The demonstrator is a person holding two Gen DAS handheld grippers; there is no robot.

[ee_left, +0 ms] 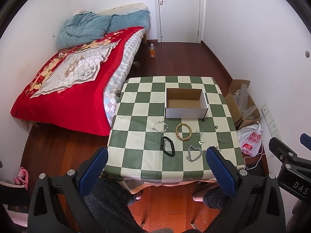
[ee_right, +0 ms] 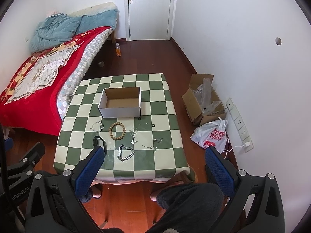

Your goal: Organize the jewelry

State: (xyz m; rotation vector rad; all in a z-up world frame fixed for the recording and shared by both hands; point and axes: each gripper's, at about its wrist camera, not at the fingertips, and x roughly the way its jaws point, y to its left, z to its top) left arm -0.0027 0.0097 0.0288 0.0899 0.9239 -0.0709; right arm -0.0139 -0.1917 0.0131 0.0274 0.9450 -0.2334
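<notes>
checkered bench (ee_left: 136, 104) carries an open cardboard box (ee_left: 186, 114); nearer me lie a wooden bead bracelet (ee_left: 183, 131), black bangle (ee_left: 167, 146) and silver chain bracelet (ee_left: 194, 153). both my jaws, left gripper (ee_left: 156, 167) and right gripper (ee_right: 153, 167), hang released, short of the jewelry.

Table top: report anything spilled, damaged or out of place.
Nothing spilled or broken. The jewelry lies loose on the checked cloth, none in the empty box: wooden bead bracelet, silver chain, black band.
</notes>
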